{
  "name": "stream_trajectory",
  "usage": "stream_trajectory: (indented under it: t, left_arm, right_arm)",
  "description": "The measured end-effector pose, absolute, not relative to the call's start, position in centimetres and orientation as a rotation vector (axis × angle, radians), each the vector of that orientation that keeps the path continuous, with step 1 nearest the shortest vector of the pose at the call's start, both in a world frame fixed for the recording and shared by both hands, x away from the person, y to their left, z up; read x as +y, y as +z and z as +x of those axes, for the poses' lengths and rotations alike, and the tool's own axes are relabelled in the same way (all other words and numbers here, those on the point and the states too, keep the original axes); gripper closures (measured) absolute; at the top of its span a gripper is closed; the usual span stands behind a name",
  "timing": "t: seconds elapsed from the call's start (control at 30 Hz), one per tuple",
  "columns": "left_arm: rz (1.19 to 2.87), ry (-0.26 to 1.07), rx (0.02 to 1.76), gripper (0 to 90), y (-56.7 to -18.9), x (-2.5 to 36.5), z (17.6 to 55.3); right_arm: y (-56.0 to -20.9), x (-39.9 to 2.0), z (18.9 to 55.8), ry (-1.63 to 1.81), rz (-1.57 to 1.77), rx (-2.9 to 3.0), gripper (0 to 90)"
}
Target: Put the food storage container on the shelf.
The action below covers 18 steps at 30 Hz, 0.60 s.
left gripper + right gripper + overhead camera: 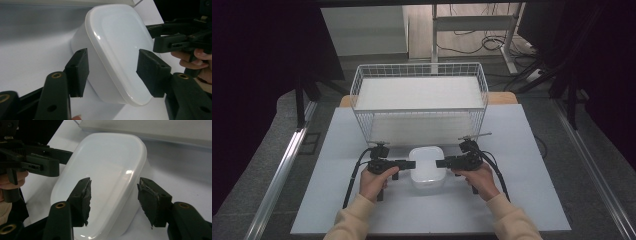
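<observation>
A pale, matte board (532, 200) covers the table, its near edge cut off by the sleeves. At its back stands a white wire basket (419, 102) with a flat white shelf inside. Just in front of it sits a smooth, glossy white plastic box (428, 167) with rounded corners and a lid on; what it holds is hidden. The left gripper (411, 163) and right gripper (440, 163) point at its sides, jaws spread apart around the lid's rim, not pinching it. The right gripper's pads (83, 197) look ragged.
</observation>
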<state>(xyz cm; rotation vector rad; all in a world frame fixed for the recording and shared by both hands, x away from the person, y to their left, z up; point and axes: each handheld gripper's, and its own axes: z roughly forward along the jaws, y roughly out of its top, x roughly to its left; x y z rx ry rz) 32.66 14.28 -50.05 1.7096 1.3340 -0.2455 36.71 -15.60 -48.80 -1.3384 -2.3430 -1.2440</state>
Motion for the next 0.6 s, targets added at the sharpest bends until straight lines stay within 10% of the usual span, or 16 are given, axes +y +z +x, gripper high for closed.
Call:
stream_trajectory:
  t: [0.6]
  left_arm:
    - [1.659,-0.317,1.342,68.8,-50.3,14.2,31.8]
  right_arm:
    - [-49.3,-17.6,36.4,-1.266,-1.392,-2.123,69.6]
